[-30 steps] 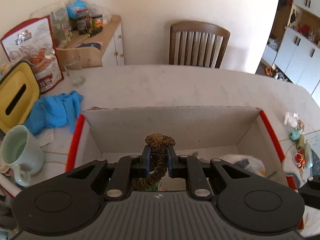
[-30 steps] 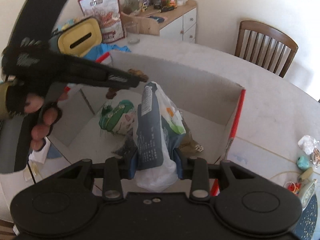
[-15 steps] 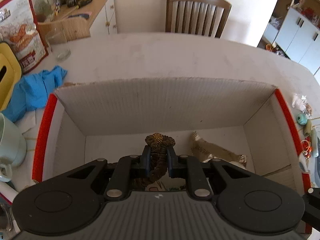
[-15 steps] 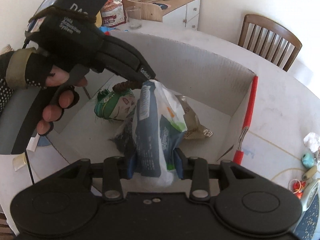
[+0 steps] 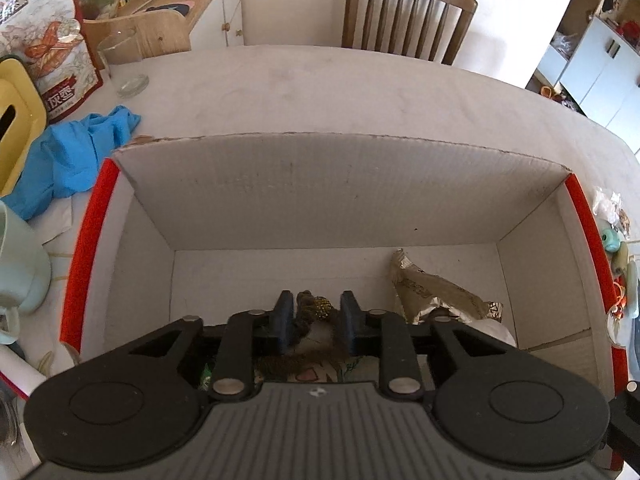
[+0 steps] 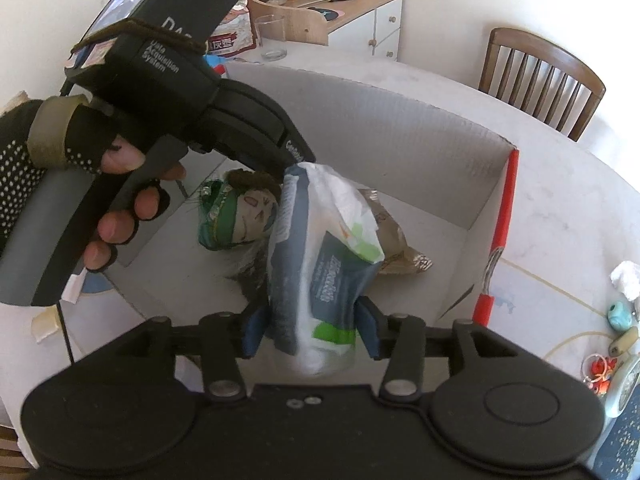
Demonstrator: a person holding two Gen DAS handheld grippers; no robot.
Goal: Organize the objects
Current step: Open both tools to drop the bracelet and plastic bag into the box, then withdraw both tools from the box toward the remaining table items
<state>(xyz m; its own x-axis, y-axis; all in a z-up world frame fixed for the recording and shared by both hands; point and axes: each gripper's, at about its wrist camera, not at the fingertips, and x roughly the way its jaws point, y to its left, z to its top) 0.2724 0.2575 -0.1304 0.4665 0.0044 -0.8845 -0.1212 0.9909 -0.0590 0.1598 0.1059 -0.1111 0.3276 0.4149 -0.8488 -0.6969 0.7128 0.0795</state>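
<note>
An open cardboard box [image 5: 344, 184] with red edges takes up the table's middle. My left gripper [image 5: 316, 312] hangs low inside it and its jaws are opening. A brown scrunchie with gold thread [image 5: 314, 308] sits loose between the pads, over a doll head with a green band [image 6: 236, 216]. My right gripper [image 6: 310, 330] is over the box's near side, and its jaws are opening too. A blue and white tissue pack [image 6: 320, 264] stands between them, leaning right, its lower end blurred. A gloved hand [image 6: 92, 152] holds the left gripper.
A brown foil packet [image 5: 436, 300] lies on the box floor at the right. Left of the box are a blue cloth [image 5: 68, 156], a yellow tissue box [image 5: 12, 128], a pale green mug [image 5: 16, 272] and a glass [image 5: 120, 60]. A wooden chair [image 5: 408, 12] stands behind the table. Small trinkets [image 6: 616, 316] lie to the right.
The left gripper sank deeper into the box and its pads came off the scrunchie. The right pads spread apart and the tissue pack leaned right.
</note>
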